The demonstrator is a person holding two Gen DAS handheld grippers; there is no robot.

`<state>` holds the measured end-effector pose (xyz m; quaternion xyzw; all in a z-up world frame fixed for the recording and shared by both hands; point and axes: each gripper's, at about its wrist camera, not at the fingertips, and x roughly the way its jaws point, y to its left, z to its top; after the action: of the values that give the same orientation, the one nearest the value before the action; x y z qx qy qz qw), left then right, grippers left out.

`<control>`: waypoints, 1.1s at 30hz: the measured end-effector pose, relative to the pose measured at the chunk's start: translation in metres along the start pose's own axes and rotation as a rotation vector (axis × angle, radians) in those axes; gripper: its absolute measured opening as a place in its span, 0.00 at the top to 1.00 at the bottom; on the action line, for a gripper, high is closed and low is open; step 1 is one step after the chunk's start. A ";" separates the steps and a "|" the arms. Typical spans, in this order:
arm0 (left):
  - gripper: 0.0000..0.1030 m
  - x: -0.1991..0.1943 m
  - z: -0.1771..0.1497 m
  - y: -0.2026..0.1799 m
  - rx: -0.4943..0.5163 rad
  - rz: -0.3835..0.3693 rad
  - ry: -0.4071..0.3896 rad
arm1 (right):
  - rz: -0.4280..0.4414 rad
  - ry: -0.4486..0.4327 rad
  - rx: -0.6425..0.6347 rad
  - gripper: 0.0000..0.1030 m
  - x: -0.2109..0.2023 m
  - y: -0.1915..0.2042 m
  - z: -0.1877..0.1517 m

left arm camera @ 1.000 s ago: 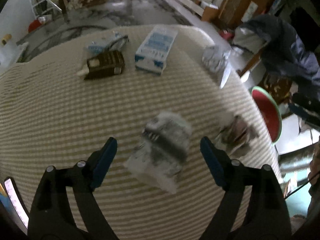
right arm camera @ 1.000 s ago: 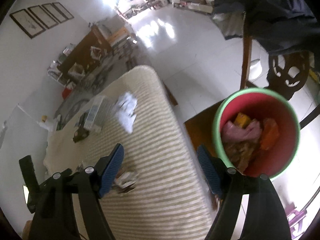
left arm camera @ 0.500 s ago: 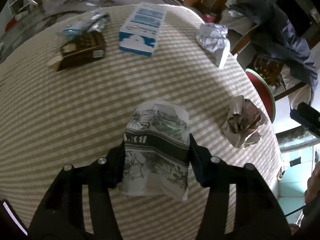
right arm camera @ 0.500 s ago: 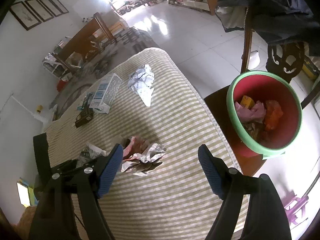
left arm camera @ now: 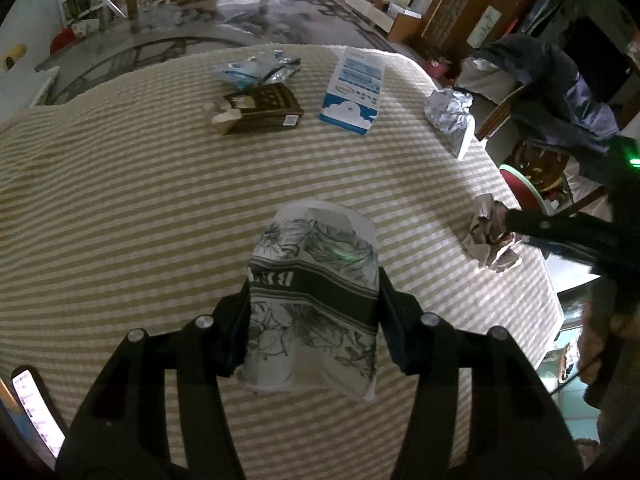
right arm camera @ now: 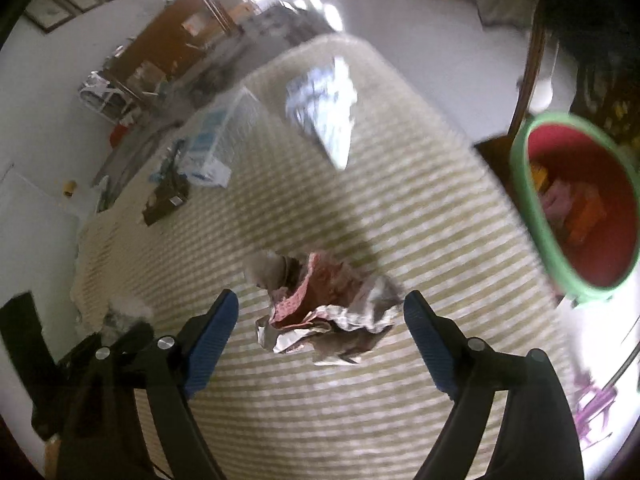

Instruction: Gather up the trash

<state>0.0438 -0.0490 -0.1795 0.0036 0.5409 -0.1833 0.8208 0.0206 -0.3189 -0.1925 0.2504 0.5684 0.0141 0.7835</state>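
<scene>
Paper cup (left arm camera: 314,292) — band lettering, mirrored, unreadable.

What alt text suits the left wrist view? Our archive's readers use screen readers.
The left gripper is shut on a flower-printed paper cup over a striped tablecloth. Beyond lie a brown box, a blue carton and crumpled foil.

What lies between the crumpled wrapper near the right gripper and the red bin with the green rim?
Only bare striped tablecloth up to the table edge; nothing else lies between the crumpled wrapper and the red bin, as the right wrist view shows.
</scene>
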 end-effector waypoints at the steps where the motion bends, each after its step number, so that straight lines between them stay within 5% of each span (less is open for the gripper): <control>1: 0.49 -0.001 -0.001 -0.001 0.000 0.000 -0.002 | -0.011 0.001 0.007 0.19 0.004 0.000 -0.001; 3: 0.49 -0.006 -0.003 0.004 0.001 0.001 -0.008 | -0.037 -0.022 -0.015 0.26 0.003 0.004 -0.003; 5: 0.49 -0.008 -0.006 0.007 -0.002 0.003 -0.009 | -0.049 -0.031 -0.049 0.49 0.002 0.010 -0.005; 8: 0.48 -0.008 -0.007 0.009 -0.004 0.004 -0.008 | -0.047 -0.052 -0.062 0.63 -0.003 0.015 -0.007; 13: 0.48 -0.008 -0.009 0.009 0.010 0.007 -0.008 | -0.046 -0.079 -0.066 0.71 -0.010 0.017 -0.016; 16: 0.48 -0.005 -0.011 0.012 0.012 0.017 0.004 | -0.042 -0.078 -0.067 0.71 -0.011 0.019 -0.019; 24: 0.44 0.005 -0.020 0.027 -0.025 0.011 0.047 | -0.028 -0.082 -0.021 0.42 -0.011 0.017 -0.024; 28: 0.35 -0.001 -0.022 0.033 -0.050 -0.009 0.027 | -0.034 -0.102 -0.012 0.28 -0.013 0.020 -0.022; 33: 0.30 -0.006 -0.024 0.036 -0.055 -0.017 0.018 | -0.041 -0.078 -0.001 0.23 -0.004 0.021 -0.019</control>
<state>0.0310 -0.0086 -0.1910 -0.0220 0.5533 -0.1754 0.8140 0.0078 -0.2953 -0.1844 0.2389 0.5425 -0.0112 0.8053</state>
